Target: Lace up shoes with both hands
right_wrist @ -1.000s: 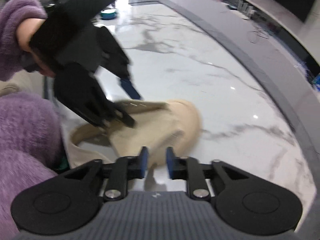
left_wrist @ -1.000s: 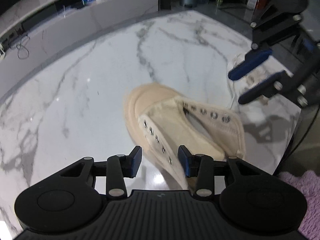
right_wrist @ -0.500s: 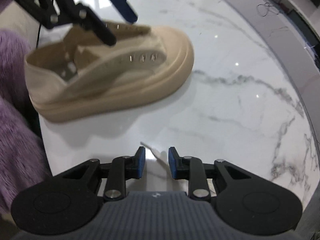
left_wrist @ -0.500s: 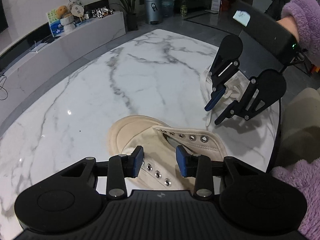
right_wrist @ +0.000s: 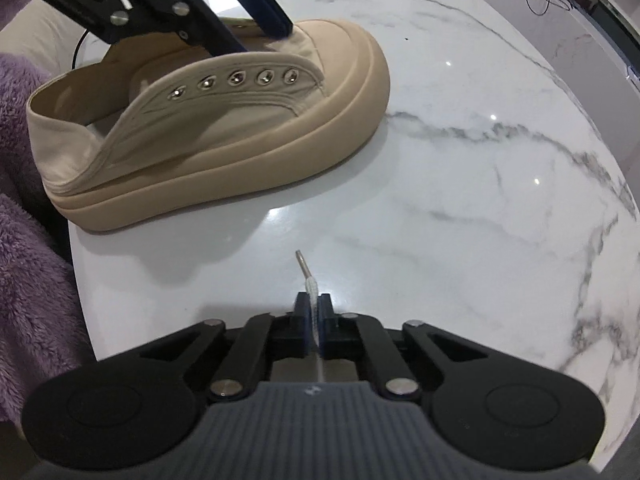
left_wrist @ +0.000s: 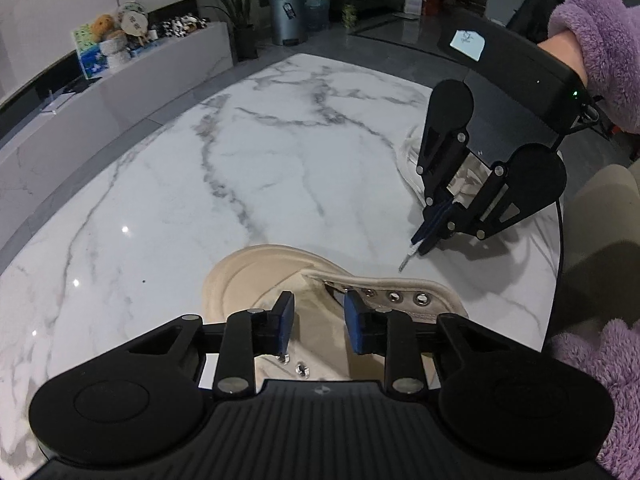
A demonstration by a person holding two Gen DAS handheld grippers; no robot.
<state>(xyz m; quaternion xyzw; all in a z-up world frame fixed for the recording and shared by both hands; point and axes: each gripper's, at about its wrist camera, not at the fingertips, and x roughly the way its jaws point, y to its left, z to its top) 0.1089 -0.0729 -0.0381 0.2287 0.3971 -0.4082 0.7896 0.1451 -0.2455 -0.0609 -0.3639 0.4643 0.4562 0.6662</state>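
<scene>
Black left gripper and right gripper: blue pads, silver screws, ribbed housings; fluffy purple sleeve behind the jaws.

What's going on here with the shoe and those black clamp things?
A person in purple sleeves is lacing a beige shoe on a marble table with hand-held tongs. The right tongs have just closed on a white lace near its tip. The left tongs have been closing around the shoe's eyelet flap, not yet clamped.
</scene>
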